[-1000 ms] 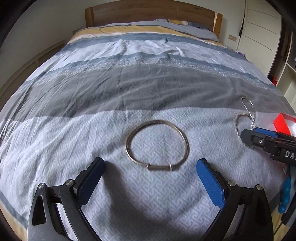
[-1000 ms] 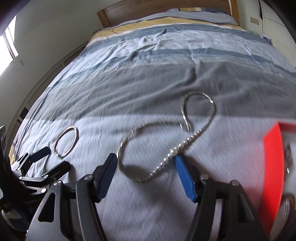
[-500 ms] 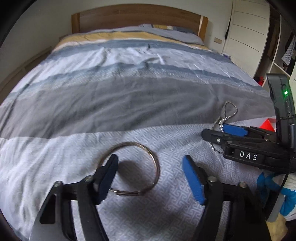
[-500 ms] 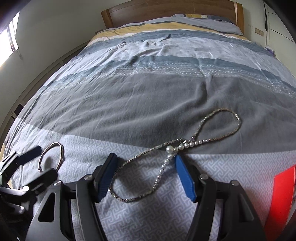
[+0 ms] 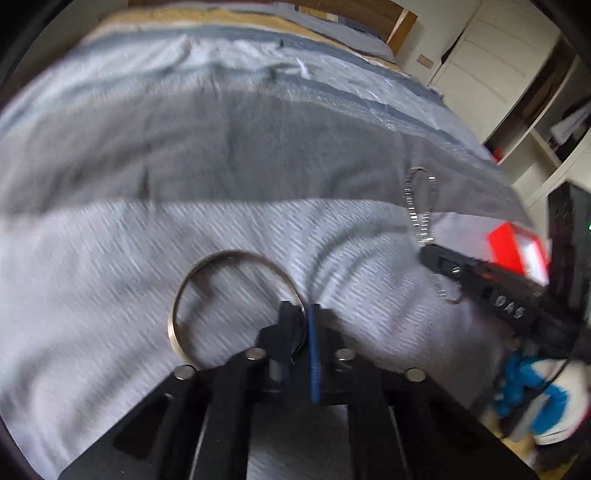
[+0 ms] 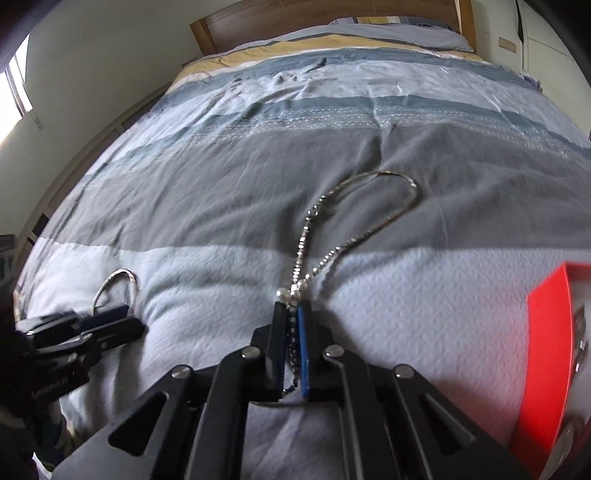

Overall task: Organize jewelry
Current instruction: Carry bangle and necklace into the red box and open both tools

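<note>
A silver bangle [image 5: 207, 275] lies on the light patterned bedspread, and my left gripper [image 5: 301, 319] is shut on its right side. The bangle [image 6: 118, 282] and left gripper [image 6: 107, 321] also show at the left of the right wrist view. A silver chain necklace with pearls [image 6: 354, 218] lies looped across the grey and light bands of the bedspread. My right gripper [image 6: 291, 317] is shut on its near end. The necklace [image 5: 419, 210] and right gripper [image 5: 430, 254] show at the right of the left wrist view.
A red jewelry box [image 6: 550, 343] with pieces inside stands at the right on the bed; it also shows in the left wrist view [image 5: 513, 247]. The bedspread [image 6: 295, 129] stretches back to a wooden headboard [image 6: 332, 14]. White wardrobes [image 5: 491, 62] stand to the right.
Both grippers have gone from open to shut: the left closed on the bangle's side, the right closed on the necklace's near end. The necklace loop has drawn narrower.
</note>
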`<state>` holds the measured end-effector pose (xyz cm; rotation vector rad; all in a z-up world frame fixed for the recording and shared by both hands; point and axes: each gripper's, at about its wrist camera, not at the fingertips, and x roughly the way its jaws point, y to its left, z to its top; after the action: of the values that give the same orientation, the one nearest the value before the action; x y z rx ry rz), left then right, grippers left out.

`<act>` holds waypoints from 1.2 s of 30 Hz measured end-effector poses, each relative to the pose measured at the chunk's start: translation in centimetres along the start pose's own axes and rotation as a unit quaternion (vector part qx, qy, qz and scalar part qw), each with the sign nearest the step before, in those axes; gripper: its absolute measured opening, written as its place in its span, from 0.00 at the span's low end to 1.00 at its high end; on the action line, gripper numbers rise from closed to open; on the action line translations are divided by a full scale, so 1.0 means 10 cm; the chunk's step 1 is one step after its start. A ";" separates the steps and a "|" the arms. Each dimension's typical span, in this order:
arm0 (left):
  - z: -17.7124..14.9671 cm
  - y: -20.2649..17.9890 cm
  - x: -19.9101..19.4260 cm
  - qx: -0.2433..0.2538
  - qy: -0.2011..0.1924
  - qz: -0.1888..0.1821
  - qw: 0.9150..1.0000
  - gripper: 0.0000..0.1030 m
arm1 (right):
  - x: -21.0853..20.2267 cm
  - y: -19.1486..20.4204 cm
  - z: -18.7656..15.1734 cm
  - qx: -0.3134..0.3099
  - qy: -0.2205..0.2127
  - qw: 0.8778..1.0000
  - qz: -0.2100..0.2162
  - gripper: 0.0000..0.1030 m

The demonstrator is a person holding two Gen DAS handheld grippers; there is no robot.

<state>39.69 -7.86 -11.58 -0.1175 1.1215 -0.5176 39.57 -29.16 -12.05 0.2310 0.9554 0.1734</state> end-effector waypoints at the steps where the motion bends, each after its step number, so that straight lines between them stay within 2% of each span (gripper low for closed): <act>1: -0.03 0.00 0.00 -0.010 0.005 -0.016 1.000 0.02 | -0.03 0.00 -0.03 0.001 0.000 1.000 0.004 0.05; 3: -0.11 -0.02 -0.04 -0.028 0.007 -0.044 0.999 0.02 | -0.10 -0.01 -0.09 0.005 -0.001 1.000 0.013 0.05; 8: -0.35 -0.03 -0.18 -0.085 -0.006 -0.130 0.988 0.02 | -0.36 -0.02 -0.25 0.017 -0.006 0.999 0.027 0.05; 17: -0.57 0.00 -0.53 -0.157 -0.048 -0.199 0.966 0.03 | -0.82 0.04 -0.38 0.018 -0.031 0.998 0.045 0.05; 23: -0.60 -0.04 -0.81 -0.166 -0.073 -0.213 0.960 0.03 | -1.10 0.21 -0.45 0.005 -0.042 0.997 0.060 0.05; 36: -0.62 -0.38 -1.35 -0.143 -0.109 -0.225 0.958 0.03 | -1.93 0.34 -0.34 0.002 -0.105 0.992 0.065 0.05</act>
<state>28.44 -4.06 -1.83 -0.6789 0.9464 -0.7231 25.65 -30.26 2.17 0.3098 0.7330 0.2609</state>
